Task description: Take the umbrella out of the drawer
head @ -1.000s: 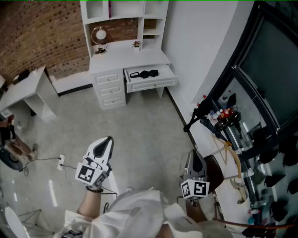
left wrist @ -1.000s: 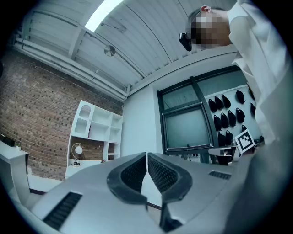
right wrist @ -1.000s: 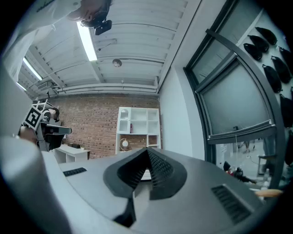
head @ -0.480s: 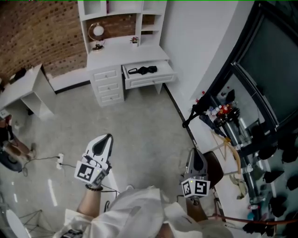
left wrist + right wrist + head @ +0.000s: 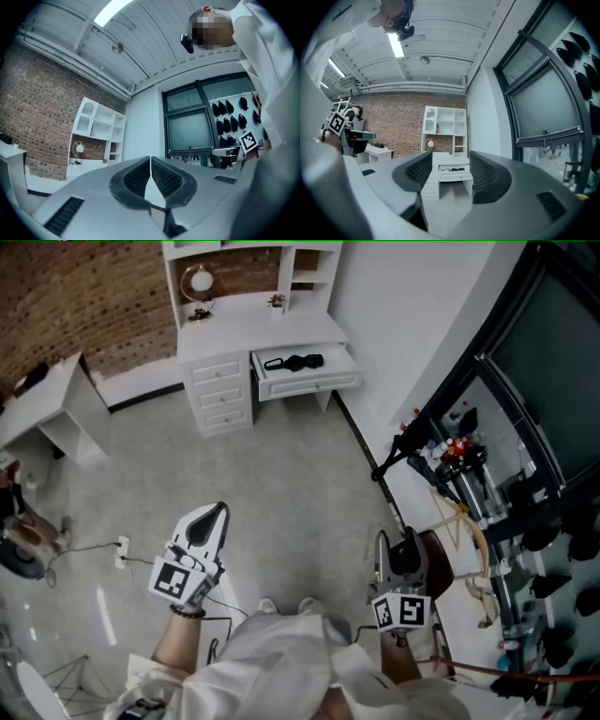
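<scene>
A black folded umbrella (image 5: 294, 362) lies in the open drawer (image 5: 309, 379) of a white desk (image 5: 253, 334) far across the room. In the right gripper view the umbrella (image 5: 452, 169) is small, seen between the jaws in the distance. My left gripper (image 5: 218, 513) hangs low at the left, shut and empty, its pads (image 5: 139, 177) pressed together in the left gripper view. My right gripper (image 5: 397, 542) is low at the right; its jaws have just been opening and stand open (image 5: 450, 161) with nothing between them. Both grippers are far from the desk.
A white hutch with shelves (image 5: 246, 273) tops the desk against a brick wall (image 5: 75, 306). A small white table (image 5: 52, 409) stands at the left. A cable and plug strip (image 5: 120, 559) lie on the grey floor. A dark rack with bottles (image 5: 455, 460) lines the right side.
The right gripper's jaws have gone from shut to open. The person has stepped on, and shoe tips now show at the bottom of the head view. The left gripper stays shut.
</scene>
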`<action>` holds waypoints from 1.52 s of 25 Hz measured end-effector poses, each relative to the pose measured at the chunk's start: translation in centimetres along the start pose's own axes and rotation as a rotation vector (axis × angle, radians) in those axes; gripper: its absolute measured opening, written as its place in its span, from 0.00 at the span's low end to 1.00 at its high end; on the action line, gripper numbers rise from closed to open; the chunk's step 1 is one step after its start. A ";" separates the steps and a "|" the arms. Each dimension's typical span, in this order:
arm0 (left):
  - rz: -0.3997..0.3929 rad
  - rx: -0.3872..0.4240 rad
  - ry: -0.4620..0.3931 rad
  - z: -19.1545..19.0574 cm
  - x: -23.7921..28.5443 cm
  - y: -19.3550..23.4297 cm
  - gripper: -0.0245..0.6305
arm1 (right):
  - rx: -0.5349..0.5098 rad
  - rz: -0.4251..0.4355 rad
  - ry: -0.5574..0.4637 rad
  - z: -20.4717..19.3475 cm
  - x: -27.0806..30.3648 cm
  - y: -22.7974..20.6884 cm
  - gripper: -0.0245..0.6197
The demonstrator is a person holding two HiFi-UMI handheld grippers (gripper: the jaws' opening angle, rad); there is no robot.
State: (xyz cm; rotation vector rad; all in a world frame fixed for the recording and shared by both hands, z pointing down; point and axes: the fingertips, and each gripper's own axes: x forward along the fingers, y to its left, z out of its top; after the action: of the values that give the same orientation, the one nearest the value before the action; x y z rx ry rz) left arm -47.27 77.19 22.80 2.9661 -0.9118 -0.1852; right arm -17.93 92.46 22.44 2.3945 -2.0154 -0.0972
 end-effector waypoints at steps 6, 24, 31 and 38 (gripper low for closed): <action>-0.014 -0.010 -0.001 0.1 -0.3 1.0 0.08 | -0.015 -0.003 0.027 0.1 0.5 1.1 0.69; -0.008 -0.007 0.002 -1.1 5.9 3.8 0.08 | -0.011 0.098 0.112 -3.4 8.6 1.1 0.78; -0.001 -0.002 0.017 -1.9 11.8 5.8 0.08 | 0.012 0.114 0.134 -5.1 14.4 -1.4 0.78; 0.018 0.011 -0.005 -1.3 20.3 7.6 0.08 | -0.002 0.170 0.112 -4.5 22.6 -5.3 0.78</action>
State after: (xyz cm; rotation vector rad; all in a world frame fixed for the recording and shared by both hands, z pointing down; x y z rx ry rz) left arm -34.68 59.47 22.49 2.9676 -0.9429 -0.1872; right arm -8.62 70.95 25.73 2.1636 -2.1537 0.0357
